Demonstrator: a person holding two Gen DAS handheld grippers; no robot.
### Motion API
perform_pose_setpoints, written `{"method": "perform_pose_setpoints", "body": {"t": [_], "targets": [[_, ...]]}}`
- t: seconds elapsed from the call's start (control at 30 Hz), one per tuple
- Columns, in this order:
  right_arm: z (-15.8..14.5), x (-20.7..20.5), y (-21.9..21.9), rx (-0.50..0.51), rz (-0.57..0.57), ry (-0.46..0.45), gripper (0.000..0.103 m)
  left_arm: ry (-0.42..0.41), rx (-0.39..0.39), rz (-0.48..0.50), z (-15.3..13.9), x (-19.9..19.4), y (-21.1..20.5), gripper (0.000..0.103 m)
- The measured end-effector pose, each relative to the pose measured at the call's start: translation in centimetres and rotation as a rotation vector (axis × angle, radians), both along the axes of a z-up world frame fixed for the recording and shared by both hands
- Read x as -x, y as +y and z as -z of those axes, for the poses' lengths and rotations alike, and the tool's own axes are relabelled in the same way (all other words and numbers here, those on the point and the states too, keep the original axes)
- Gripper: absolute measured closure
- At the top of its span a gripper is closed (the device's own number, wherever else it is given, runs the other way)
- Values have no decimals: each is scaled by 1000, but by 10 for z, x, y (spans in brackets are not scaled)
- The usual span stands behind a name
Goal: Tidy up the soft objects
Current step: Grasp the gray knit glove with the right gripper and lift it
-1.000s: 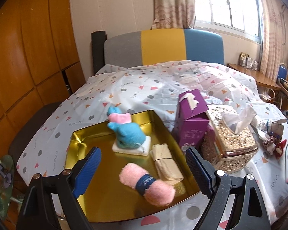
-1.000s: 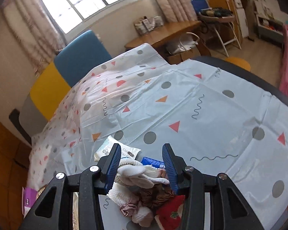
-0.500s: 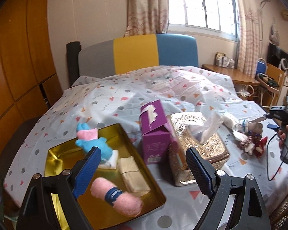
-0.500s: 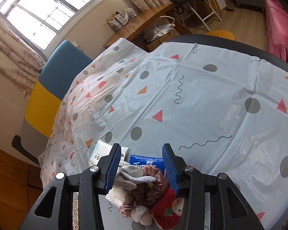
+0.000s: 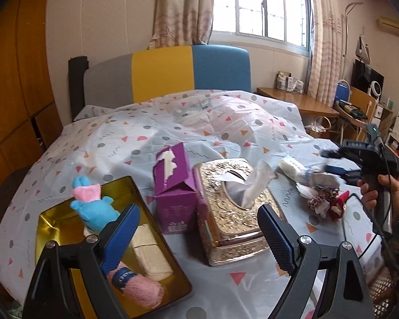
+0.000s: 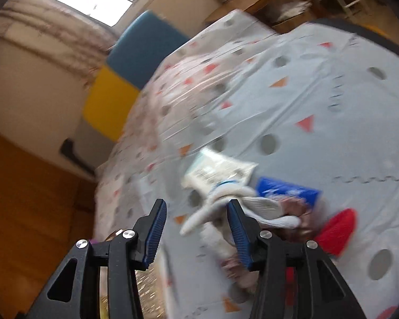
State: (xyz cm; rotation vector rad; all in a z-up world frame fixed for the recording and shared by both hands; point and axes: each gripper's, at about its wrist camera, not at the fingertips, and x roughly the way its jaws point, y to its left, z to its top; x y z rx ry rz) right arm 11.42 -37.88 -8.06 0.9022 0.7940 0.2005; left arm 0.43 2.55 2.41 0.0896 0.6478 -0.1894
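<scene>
Gold tray (image 5: 48,220): three soft items

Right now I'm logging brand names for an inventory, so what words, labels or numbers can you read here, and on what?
Nothing reads clearly.
Dark band on the pink rolled towel: white letters, too small to read.
Purple tissue box: small marks low on the front, unreadable.
Blue packet: white print, blurred.
White packet: dark print, blurred.
Gold tissue box: embossed pattern only, no words.
</scene>
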Motion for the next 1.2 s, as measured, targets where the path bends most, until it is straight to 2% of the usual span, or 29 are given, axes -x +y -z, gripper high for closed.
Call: {"method": "perform_pose_setpoints", "body": {"t": [0.07, 0.1, 0.2, 0.37, 0.47, 0.53, 0.6, 0.7, 0.77, 0.83, 0.87, 0.9, 0.97, 1.07, 1.2], "targets": [[-3, -7, 21, -107, -154, -51, 54, 11, 10, 22, 0, -1, -5, 12], [-9, -6, 28, -103, -185, -78, 54, 13, 13, 34, -1, -2, -8, 12], [-21, 3, 26, -39, -118, -119, 54, 20, 13, 71, -2, -5, -20, 13], [-12, 12, -6, 32, 105, -29, 54, 34, 5, 134, -2, -12, -48, 13], [-6, 9, -17, 48, 146, 23, 54, 45, 0, 154, 1, -13, -61, 13], [-7, 8, -16, 97, 144, 26, 54, 59, 6, 162, 5, -14, -66, 13], [-15, 3, -2, 233, 110, 29, 50, 76, 8, 175, 9, -14, -71, 13], [-15, -9, 35, 574, 36, 88, 48, 89, 3, 189, 13, -15, -76, 13], [1, -20, 59, 776, -42, 160, 48, 91, 10, 199, 14, -15, -78, 13], [16, -25, 72, 854, -100, 203, 48, 95, 6, 209, 14, -17, -82, 13], [19, -25, 74, 874, -102, 212, 62, 97, 6, 215, 14, -17, -84, 13], [20, -24, 74, 882, -106, 213, 69, 97, 6, 220, 14, -18, -86, 13], [14, -19, 64, 845, -70, 204, 74, 100, 7, 239, 11, -20, -93, 13], [-10, -5, 36, 683, 34, 107, 75, 91, 10, 290, 8, -24, -108, 13], [-26, 11, 3, 521, 165, 24, 75, 147, 19, 324, 12, -42, -135, 13]]}}
